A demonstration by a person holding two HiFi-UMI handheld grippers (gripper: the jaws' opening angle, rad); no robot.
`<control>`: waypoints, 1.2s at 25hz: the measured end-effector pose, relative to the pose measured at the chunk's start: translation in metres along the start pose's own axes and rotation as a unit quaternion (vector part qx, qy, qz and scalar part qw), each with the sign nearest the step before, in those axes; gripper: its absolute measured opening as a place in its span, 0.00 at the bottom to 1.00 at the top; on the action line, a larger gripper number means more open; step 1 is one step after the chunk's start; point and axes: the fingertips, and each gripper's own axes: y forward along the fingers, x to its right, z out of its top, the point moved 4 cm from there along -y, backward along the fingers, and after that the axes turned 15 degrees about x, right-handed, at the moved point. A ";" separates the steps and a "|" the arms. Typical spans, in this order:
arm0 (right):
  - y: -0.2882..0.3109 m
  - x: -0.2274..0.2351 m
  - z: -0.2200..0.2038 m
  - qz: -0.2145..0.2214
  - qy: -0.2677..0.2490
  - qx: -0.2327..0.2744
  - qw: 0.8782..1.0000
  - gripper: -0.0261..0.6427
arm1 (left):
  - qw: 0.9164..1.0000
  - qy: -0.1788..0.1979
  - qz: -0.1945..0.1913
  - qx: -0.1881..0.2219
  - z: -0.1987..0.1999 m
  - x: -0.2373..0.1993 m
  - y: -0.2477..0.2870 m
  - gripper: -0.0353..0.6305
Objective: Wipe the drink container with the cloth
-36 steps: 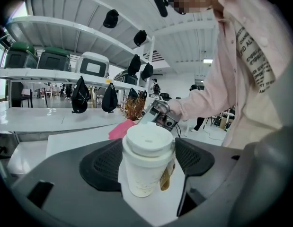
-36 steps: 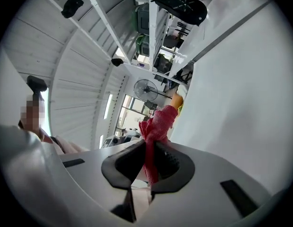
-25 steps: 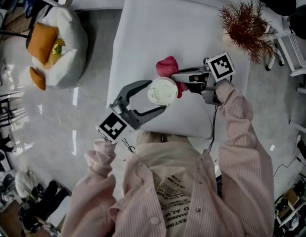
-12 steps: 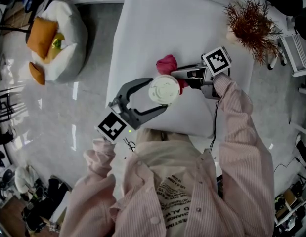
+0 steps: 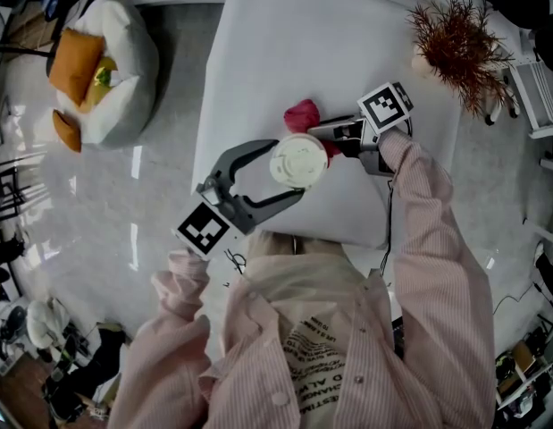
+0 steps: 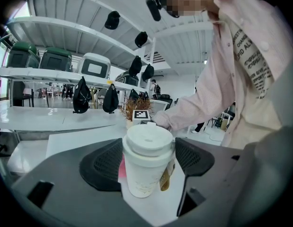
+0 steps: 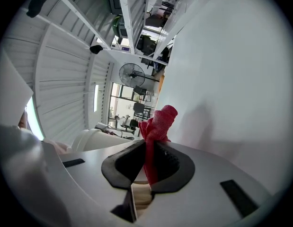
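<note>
At the near edge of the white table (image 5: pixel 258 52), we have the left gripper (image 6: pixel 149 160) closed on a lidded paper cup (image 6: pixel 142 176). A pad sits against each side of its wall, and the cup is upright with its base seemingly on the table. Just beyond the cup, on its far right side, our right gripper (image 7: pixel 148 161) pinches a red cloth (image 7: pixel 158 122) between jaws drawn tight together. A bunched end of the cloth pokes out past the tips. It lies against or just beside the cup's wall; we cannot tell whether it touches. Farther off, near the far right corner, stands a dried rust-coloured plant (image 5: pixel 455 38).

We judge the wiping to be barely under way. A sideways push from the cloth could tilt this light cup or twist it between the pads. If we squeeze harder to stop that, the paper wall may buckle and the lid may pop off. We hold only a thin fold of cloth, so dragging it could pull it free.
</note>
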 end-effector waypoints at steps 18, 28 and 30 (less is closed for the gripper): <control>0.001 0.010 -0.002 -0.049 -0.037 0.020 0.998 0.09 | 1.000 0.008 -0.006 -0.003 -0.004 0.001 0.001 0.58; -0.028 -0.026 0.012 -0.074 -0.192 0.162 0.965 0.09 | 0.999 -0.011 0.034 0.015 -0.002 0.006 -0.008 0.58; -0.035 -0.038 0.016 -0.082 -0.227 0.193 0.951 0.09 | 0.998 -0.017 0.049 0.021 0.000 0.004 -0.014 0.58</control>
